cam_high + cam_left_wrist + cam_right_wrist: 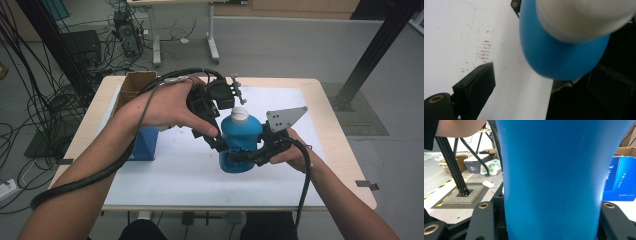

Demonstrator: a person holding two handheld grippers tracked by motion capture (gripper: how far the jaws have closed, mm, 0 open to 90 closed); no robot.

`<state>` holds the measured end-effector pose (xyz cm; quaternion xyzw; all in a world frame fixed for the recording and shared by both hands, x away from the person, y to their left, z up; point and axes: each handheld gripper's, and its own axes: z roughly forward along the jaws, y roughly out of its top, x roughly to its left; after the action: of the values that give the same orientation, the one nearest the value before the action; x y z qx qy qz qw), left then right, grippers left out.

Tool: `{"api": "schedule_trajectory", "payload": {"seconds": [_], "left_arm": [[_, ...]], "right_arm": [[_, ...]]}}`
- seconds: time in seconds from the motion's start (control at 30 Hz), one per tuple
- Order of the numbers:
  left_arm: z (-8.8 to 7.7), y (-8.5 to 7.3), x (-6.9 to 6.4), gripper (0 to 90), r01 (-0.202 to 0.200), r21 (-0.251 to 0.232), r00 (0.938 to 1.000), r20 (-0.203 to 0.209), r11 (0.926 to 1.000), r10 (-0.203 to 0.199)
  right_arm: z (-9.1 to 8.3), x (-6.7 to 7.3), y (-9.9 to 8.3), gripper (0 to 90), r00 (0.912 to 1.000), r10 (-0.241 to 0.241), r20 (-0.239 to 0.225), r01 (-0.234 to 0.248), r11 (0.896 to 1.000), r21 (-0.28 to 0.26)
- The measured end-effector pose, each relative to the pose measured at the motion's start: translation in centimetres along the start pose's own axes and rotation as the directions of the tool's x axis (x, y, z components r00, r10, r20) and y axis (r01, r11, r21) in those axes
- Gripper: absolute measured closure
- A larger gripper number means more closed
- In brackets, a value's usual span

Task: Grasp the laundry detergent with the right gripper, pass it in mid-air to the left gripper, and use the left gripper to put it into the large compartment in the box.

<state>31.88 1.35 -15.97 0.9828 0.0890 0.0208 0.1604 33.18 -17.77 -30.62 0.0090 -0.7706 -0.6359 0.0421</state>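
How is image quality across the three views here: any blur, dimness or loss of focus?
High view: dim but sharp, and the blue bottle reads clearly. Left gripper view: bottle and white cap are soft, too close for focus, while the stained table sheet is crisp. Right gripper view: the bottle is a featureless blue, the background sharper.

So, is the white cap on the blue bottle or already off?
On. The white cap sits on the neck of the blue bottle, which the right claw holds upright; the left claw stands open beside it.
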Motion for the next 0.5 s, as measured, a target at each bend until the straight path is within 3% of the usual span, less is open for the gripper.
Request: {"api": "schedule_trajectory", "payload": {"seconds": [0.5], "left_arm": [[0.5, 1.4, -1.0, 8.0, -0.036, -0.020, 0.9992, 0.017, 0.9992, 0.037]], "right_arm": [[0.9, 0.2, -0.3, 44.1, 0.9999, -0.003, -0.014, 0.003, 1.000, 0.007]]}}
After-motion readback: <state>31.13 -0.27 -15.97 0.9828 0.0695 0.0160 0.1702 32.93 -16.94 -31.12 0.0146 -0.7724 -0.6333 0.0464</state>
